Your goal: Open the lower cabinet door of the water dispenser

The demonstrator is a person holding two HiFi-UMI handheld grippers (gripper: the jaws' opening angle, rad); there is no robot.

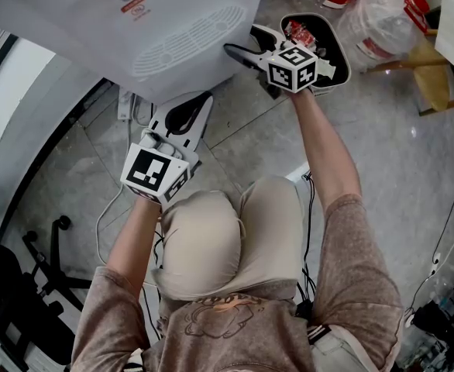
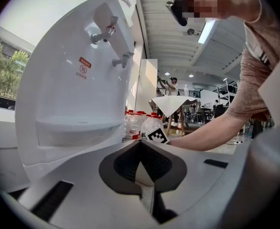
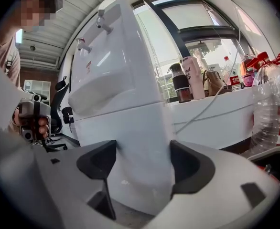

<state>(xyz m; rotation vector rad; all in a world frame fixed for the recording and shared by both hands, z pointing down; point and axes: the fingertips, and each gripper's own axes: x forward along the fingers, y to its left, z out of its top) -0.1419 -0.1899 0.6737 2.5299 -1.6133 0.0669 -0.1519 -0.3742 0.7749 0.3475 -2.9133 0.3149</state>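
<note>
In the head view the water dispenser (image 1: 134, 22) is cut off by the top edge. From above, only its upper body and the slotted drip tray (image 1: 188, 45) can be seen, and the front of its lower part is hidden there. The right gripper view shows the lower cabinet door (image 3: 130, 142) as a plain white panel under the drip tray. The bottom of the panel is covered by the tongs themselves. In the head view both hands are hidden behind the marker cubes (image 1: 293, 68). The left hand (image 3: 39, 125) shows only small, at the left edge of the right gripper view, with its fingers around a grip.

The person squats in front of the machine. The right arm is stretched forward and holds the right tongs (image 1: 241, 39) almost level at the dispenser's front corner. Their jaws stand spread, with the vertical edge of the door in the gap. Whether the pads touch it, I cannot tell. The left tongs (image 1: 200, 101) are kept nearer to the body. They point toward the dispenser but stay apart from it, with the jaws pressed together on nothing.

Beside the dispenser stand a black bin (image 1: 345, 60) and a clear plastic bottle (image 3: 271, 99).
</note>
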